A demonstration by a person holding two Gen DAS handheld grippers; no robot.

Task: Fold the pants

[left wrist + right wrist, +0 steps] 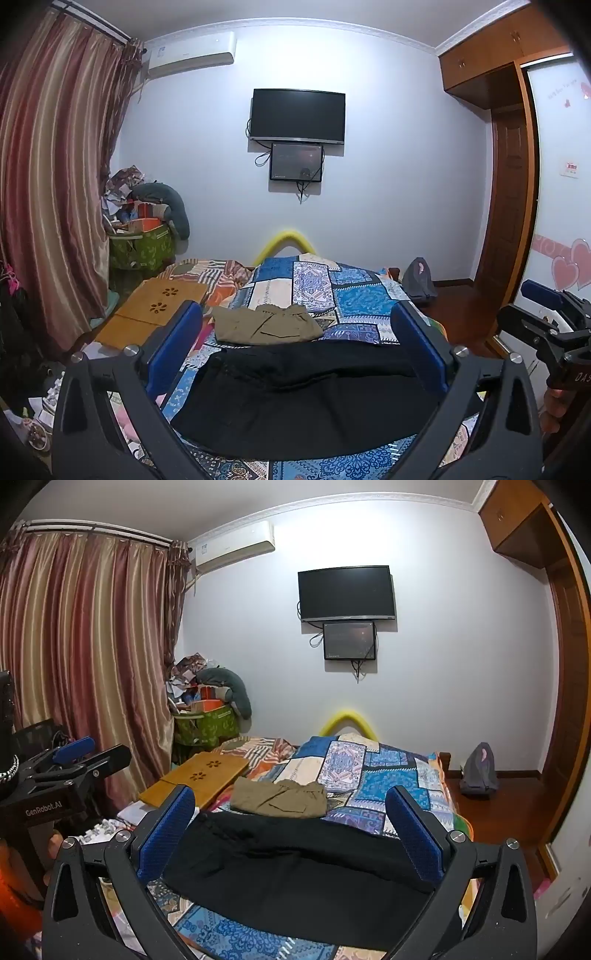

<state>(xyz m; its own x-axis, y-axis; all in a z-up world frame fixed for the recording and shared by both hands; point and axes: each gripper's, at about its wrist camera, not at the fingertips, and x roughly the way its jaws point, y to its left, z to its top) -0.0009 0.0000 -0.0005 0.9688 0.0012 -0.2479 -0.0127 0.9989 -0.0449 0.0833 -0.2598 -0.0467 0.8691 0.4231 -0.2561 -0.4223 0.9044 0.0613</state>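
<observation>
Black pants (306, 398) lie flat on the patchwork bedspread (354, 295), just ahead of and below two grippers: left gripper (295, 343) and right gripper (291, 823), both spread wide, empty. One khaki garment (280, 797) sits beyond; bare bedspread farther ahead.

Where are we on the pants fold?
Done: the khaki pants lie folded farther back on the patchwork bedspread. In hand: nothing; the left hand-held gripper and right hand-held gripper are open above the black pants. Left: the black pants, spread out near the bed's front edge, not yet gripped or visibly folded.
</observation>
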